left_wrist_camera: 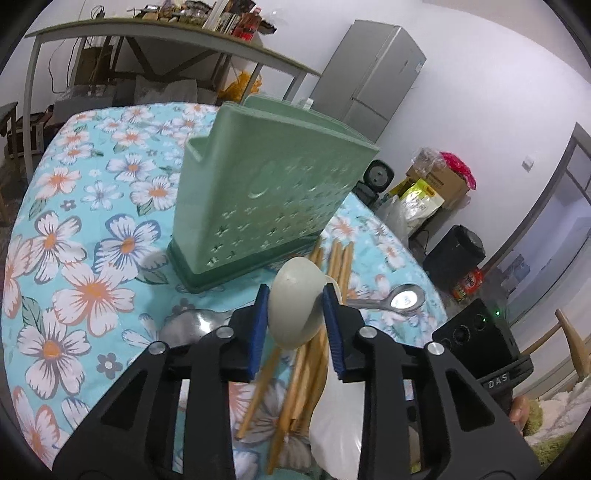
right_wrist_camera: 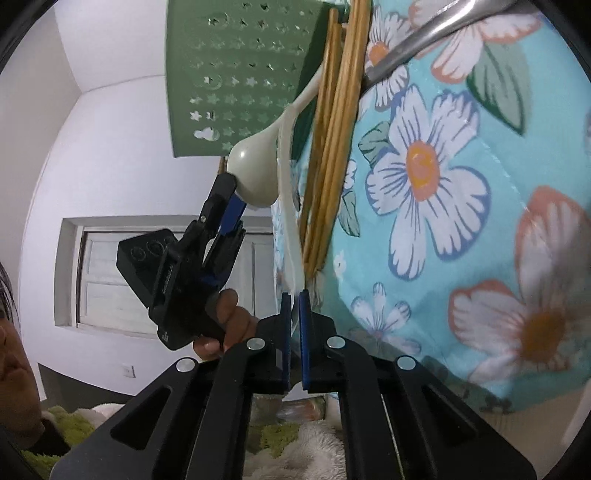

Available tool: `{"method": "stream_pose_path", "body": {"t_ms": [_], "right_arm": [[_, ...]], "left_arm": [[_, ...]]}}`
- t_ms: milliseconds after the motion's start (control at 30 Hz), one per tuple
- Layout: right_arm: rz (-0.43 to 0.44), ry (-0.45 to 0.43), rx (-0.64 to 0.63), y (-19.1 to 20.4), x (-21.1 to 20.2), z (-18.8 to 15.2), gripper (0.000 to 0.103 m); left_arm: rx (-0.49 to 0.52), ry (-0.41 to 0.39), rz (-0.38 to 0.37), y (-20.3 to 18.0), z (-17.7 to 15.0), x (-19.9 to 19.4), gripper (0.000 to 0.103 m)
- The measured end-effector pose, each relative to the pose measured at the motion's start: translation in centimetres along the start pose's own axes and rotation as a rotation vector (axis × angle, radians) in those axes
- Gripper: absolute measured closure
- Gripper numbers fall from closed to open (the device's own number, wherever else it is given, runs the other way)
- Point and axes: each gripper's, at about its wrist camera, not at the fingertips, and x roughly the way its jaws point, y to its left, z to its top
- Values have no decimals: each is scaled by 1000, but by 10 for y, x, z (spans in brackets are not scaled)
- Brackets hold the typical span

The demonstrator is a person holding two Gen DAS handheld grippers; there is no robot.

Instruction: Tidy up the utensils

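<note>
The white spoon [left_wrist_camera: 295,302] is clamped by its bowl in the left gripper [left_wrist_camera: 295,325], just short of the green holder [left_wrist_camera: 266,199], while the right gripper [right_wrist_camera: 293,339] is nearly closed on something thin and white, so the smooth bowl could be squeezed out.

Floral tablecloth [left_wrist_camera: 92,221], grey fridge [left_wrist_camera: 369,77], cluttered shelf [left_wrist_camera: 166,33]

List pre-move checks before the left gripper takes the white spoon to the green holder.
1. Left gripper grip on white spoon: ok, jaws clamp its bowl.
2. Green holder upright on the table: ok.
3. Holder compartments free: cannot tell, interior hidden.
4. Spoon handle clear of chopsticks: cannot tell, they lie right beneath it.
5. Right gripper out of the way: not ok, its jaws are shut on a thin white piece beside the spoon.
</note>
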Motion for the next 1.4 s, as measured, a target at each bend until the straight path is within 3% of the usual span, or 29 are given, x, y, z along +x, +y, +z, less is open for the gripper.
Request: {"method": "stream_pose_path", "body": {"t_ms": [267,567,833,1067,1267,1400], "right_arm": [[-62,-101,-73,17,-37,-7,99],[-48,-183,-144,36,-80,-10,100],[1,-241,-239,65,-104,-3,100],[32,-236,-268,66,-101,2,100],[48,-233,-287,72,-103,6,100],[71,-247,-286,73,-108,13,100]], "left_arm": [[15,-59,15,-19,3,-22,84],[50,-109,13,-47,10,-58,94],[85,-195,-1,-77,43,-108,100],[32,-260,-93,-87,87,-144,100],[-123,-364,-247,-67,138,-154,100],[-272,-345,-328,-45,151,-129,100]]}}
